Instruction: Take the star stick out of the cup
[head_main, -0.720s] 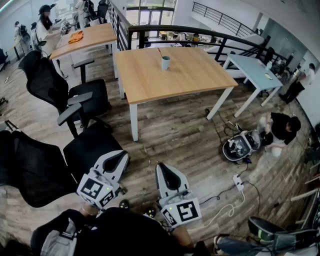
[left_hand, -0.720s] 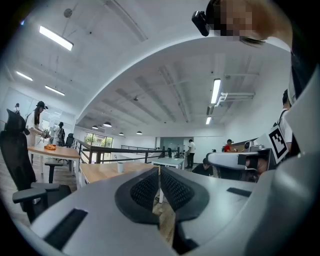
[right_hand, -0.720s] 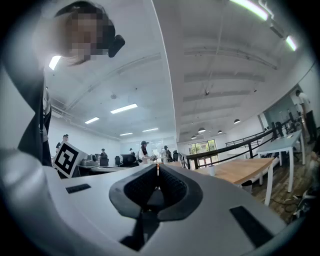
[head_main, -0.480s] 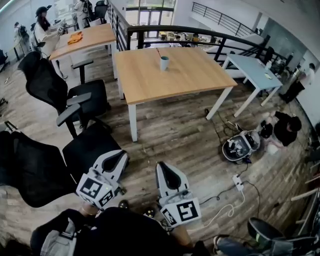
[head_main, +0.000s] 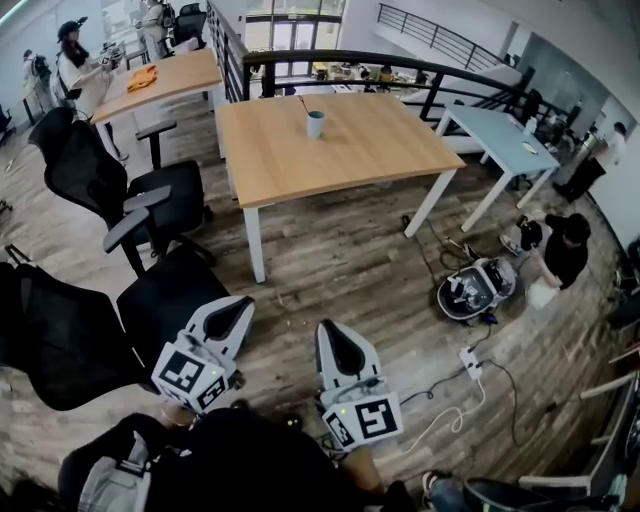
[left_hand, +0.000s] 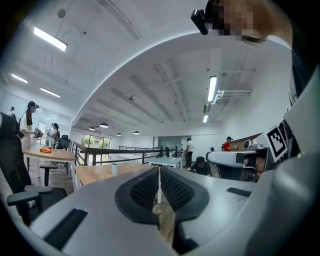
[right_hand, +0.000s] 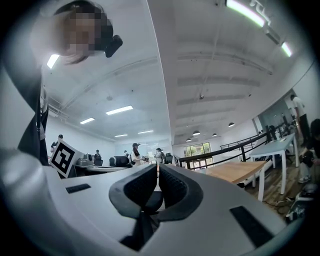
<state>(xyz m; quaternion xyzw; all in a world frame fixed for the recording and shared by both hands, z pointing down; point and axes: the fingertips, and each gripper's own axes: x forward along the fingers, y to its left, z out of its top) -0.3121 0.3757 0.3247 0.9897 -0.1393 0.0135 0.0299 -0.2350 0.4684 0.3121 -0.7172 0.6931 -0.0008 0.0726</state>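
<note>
Seen slightly further left than a moment ago: pale blue cup (head_main: 315, 124) with thin red star stick (head_main: 303, 104), at 12 o'clock on the light wooden bench (head_main: 340, 160). Well apart at 6 o'clock, left gripper (head_main: 238, 310) and right gripper (head_main: 331, 330), both closed on nothing. Judged only an approach so far.

Cup (head_main: 315, 124): pale blue-grey, upright on my wooden table's (head_main: 340, 150) far half.
Star stick (head_main: 303, 104): thin, reddish, standing in the cup, leaning left.

No word, number or brand name can be read anywhere. The only printed signs are black-and-white square markers (head_main: 188, 374) on the white cubes of the left tongs (head_main: 240, 308) and right tongs (head_main: 326, 328), at the lower middle of the head view. They carry no letters.
</note>
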